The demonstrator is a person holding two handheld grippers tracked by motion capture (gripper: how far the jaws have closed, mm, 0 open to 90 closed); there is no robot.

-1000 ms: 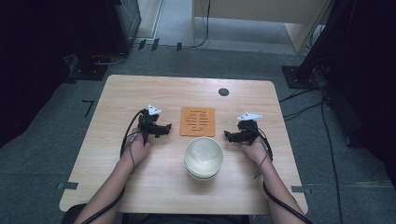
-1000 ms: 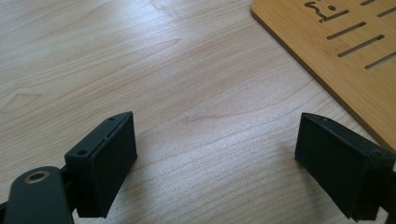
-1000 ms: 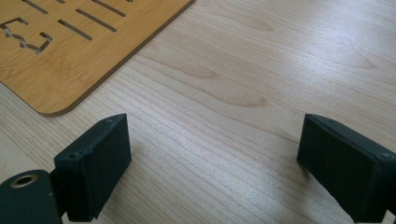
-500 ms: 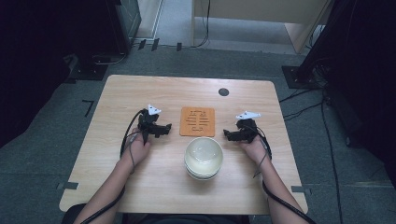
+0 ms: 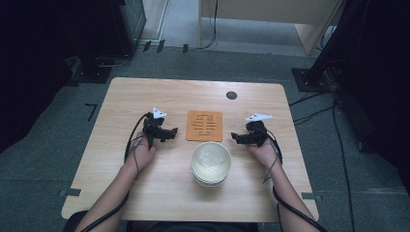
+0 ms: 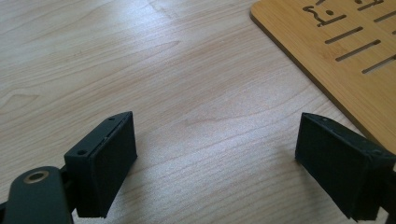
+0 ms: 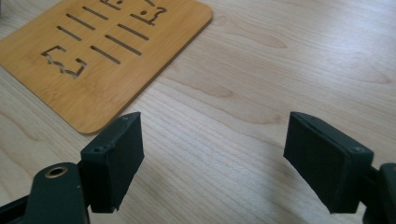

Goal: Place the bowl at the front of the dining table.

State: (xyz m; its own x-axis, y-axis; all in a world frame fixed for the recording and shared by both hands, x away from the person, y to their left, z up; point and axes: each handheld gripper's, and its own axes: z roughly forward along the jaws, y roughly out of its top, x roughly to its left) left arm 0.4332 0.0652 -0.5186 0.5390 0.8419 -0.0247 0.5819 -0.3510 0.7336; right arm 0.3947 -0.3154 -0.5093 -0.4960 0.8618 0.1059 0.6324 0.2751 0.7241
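Note:
A stack of white bowls (image 5: 211, 162) stands near the front middle of the wooden table (image 5: 145, 96). Just behind it lies a flat bamboo trivet (image 5: 204, 125) with cut-out slots. My left gripper (image 5: 174, 130) rests left of the trivet, pointing right at it, jaws open and empty. In the left gripper view the left gripper (image 6: 215, 158) frames bare wood, with the trivet (image 6: 341, 51) at upper right. My right gripper (image 5: 233, 137) lies right of the bowls, pointing left. The right gripper (image 7: 215, 158) is open with nothing between its jaws, which have just closed in slightly; the trivet (image 7: 102, 56) lies ahead at upper left.
A small black round mark (image 5: 231, 95) sits near the table's far edge. Cables trail from both grippers along the person's forearms. Dark equipment and stands surround the table on the floor.

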